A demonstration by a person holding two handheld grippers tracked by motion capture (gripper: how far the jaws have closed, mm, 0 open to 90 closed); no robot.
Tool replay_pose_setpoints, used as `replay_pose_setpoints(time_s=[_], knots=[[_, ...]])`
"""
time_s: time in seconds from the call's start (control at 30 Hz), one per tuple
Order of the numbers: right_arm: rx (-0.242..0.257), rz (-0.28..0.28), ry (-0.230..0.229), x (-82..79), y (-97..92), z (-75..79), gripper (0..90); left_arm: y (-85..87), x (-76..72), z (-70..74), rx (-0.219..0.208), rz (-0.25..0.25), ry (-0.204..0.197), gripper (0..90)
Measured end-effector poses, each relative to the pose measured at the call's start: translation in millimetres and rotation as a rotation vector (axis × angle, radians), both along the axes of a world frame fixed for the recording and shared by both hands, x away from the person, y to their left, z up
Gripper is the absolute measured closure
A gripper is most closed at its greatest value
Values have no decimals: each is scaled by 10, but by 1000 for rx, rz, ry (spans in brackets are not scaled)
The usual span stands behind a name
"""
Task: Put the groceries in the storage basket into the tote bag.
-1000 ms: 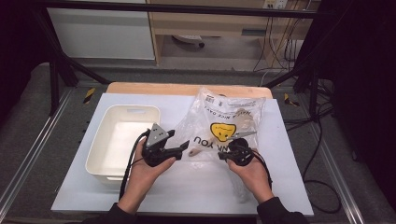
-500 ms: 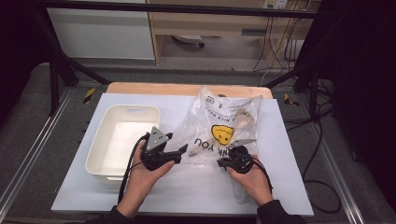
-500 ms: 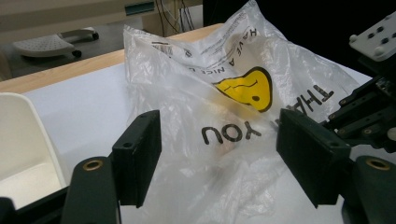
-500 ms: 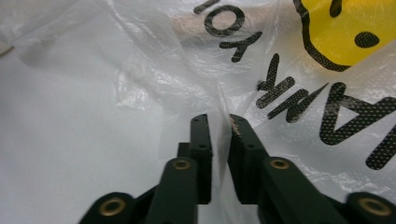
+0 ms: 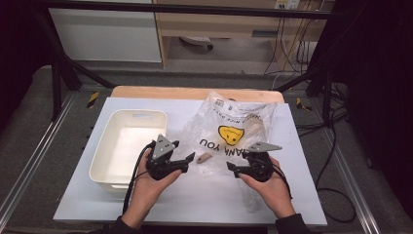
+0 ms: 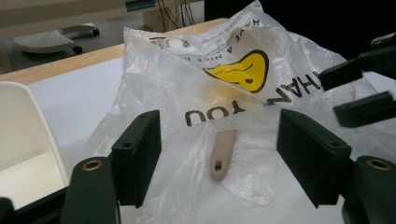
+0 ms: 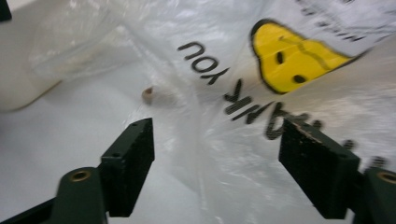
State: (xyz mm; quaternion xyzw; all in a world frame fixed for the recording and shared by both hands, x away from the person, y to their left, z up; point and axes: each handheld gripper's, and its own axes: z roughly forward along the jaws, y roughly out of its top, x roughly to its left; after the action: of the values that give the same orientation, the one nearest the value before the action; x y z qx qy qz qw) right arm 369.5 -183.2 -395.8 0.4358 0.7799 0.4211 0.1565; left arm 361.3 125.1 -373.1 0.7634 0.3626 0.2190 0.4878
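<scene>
We have the wooden handle [image 6: 223,154] poking out of the plastic bag's [image 5: 234,131] mouth straight ahead of our spread-jawed left gripper [image 5: 189,160], long axis pointing away, while our right gripper [image 5: 233,169], jaws just opened and empty, sits farther off

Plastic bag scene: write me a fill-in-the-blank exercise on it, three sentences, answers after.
1. The face printed on the plastic bag is coloured ____.
2. The white bin stands on the table to the ____ of the bag in the high view.
3. The wooden handle poking out of the bag lies between the open jaws of the ____ tool.

Missing words: yellow; left; left
</scene>
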Motion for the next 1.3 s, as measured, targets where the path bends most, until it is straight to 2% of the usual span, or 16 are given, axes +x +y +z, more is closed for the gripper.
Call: replay_pose_setpoints(time_s=[0.1,0.17,0.27,0.43,0.6,0.77,0.93,1.0,1.13,1.3], knots=[[15,-58,-19,-27,-127,65,210,1,0,1,2,0,0,312],[5,-103,-34,-47,-216,85,181,-1,-1,0,2,1,1,311],[-10,-169,-33,-66,-361,64,151,-6,-1,-2,6,-1,1,310],[-26,-267,2,-86,-517,-49,109,-8,-4,-2,9,-1,2,307],[-28,-322,41,-86,-619,-162,92,-3,-10,3,10,-2,2,306],[-31,-332,80,-71,-643,-242,85,-2,-11,-1,15,-3,2,306],[-55,-329,126,-54,-628,-379,81,-23,-21,-6,20,-8,1,306],[-58,-322,163,-48,-614,-452,78,-32,-26,-6,22,-10,-1,306],[-84,-297,200,-46,-570,-528,73,-42,-32,-6,21,-14,-1,306],[-120,-273,191,-72,-484,-555,67,-47,-36,-5,18,-15,2,305]])
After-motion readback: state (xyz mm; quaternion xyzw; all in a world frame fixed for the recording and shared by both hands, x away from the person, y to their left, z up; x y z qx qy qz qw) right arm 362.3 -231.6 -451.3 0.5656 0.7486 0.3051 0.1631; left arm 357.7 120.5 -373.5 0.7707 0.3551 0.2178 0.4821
